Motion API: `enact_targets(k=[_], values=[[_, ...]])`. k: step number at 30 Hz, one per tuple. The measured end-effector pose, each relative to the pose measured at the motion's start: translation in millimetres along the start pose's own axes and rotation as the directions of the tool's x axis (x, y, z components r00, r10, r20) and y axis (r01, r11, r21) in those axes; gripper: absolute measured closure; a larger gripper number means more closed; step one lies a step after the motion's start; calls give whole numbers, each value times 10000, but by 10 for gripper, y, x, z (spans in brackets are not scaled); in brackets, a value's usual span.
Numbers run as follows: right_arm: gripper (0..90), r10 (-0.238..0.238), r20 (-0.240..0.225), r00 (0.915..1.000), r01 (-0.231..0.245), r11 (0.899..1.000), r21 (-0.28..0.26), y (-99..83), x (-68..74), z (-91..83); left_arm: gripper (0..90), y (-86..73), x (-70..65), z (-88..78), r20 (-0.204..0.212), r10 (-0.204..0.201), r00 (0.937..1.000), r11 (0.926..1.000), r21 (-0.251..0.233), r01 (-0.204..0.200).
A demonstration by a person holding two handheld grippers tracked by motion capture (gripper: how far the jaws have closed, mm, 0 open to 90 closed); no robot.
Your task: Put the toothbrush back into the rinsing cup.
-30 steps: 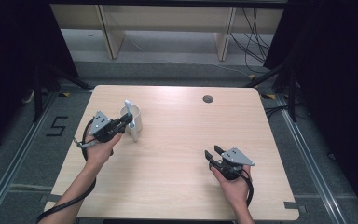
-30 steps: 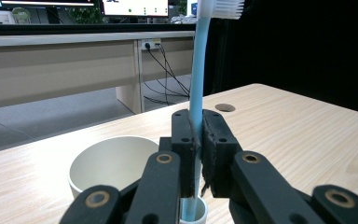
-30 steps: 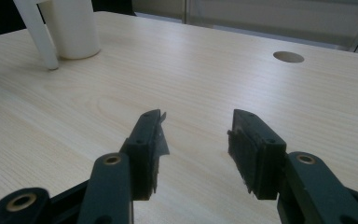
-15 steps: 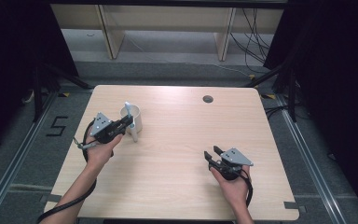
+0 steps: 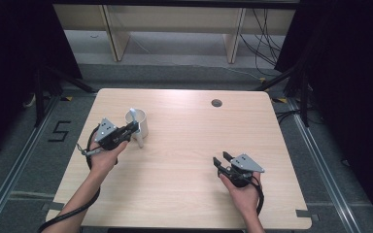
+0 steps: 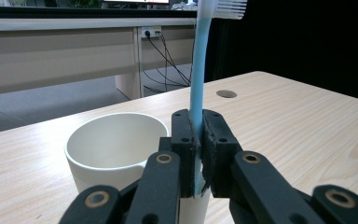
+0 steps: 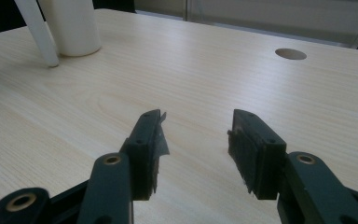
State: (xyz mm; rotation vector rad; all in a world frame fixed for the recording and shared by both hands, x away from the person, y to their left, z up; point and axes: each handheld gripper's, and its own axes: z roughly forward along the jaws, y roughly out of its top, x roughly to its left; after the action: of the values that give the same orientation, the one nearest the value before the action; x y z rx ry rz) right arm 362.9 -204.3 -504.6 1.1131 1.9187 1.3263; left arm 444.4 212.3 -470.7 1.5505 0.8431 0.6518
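A white cup (image 5: 137, 122) stands on the left part of the wooden table (image 5: 184, 141). My left gripper (image 5: 133, 127) is shut on the handle of a light blue toothbrush (image 5: 135, 127), held nearly upright beside the cup with its white bristles on top. In the left gripper view the jaws of this gripper (image 6: 199, 135) clamp the toothbrush handle (image 6: 198, 70) just in front of the cup (image 6: 114, 144). The toothbrush's lower end (image 7: 39, 35) touches the table next to the cup (image 7: 72, 23). My right gripper (image 5: 222, 159) rests low at the right front, open and with nothing in it (image 7: 196, 135).
A round cable hole (image 5: 216, 103) sits near the table's far edge, also seen in the right gripper view (image 7: 290, 53). Beyond the table stand pale shelving units (image 5: 175, 24) and cables on the floor. Dark curtains flank both sides.
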Motion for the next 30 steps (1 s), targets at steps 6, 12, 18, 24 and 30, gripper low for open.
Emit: enact_targets(k=[6,12,18,24,30], values=[[540,-159,48,9999,159,9998,90,3,-2,-5,833,-17,10,-7,-5,-47,10000,9999,101,47],[539,16,28,10000,-17,9998,179,0,7,-3,832,-42,16,-13,-12,-45,10000,9997,244,46],[538,-88,-9,10000,88,9998,201,-4,3,2,830,-54,21,-33,-111,-182,9998,9992,345,186],[538,1,-16,10000,0,9998,195,-4,10,-1,768,-57,17,-52,-99,-166,9998,9984,542,171],[536,45,-95,9999,-44,9998,173,1,6,-2,593,-39,-13,-123,-197,25,9998,9990,438,-17]])
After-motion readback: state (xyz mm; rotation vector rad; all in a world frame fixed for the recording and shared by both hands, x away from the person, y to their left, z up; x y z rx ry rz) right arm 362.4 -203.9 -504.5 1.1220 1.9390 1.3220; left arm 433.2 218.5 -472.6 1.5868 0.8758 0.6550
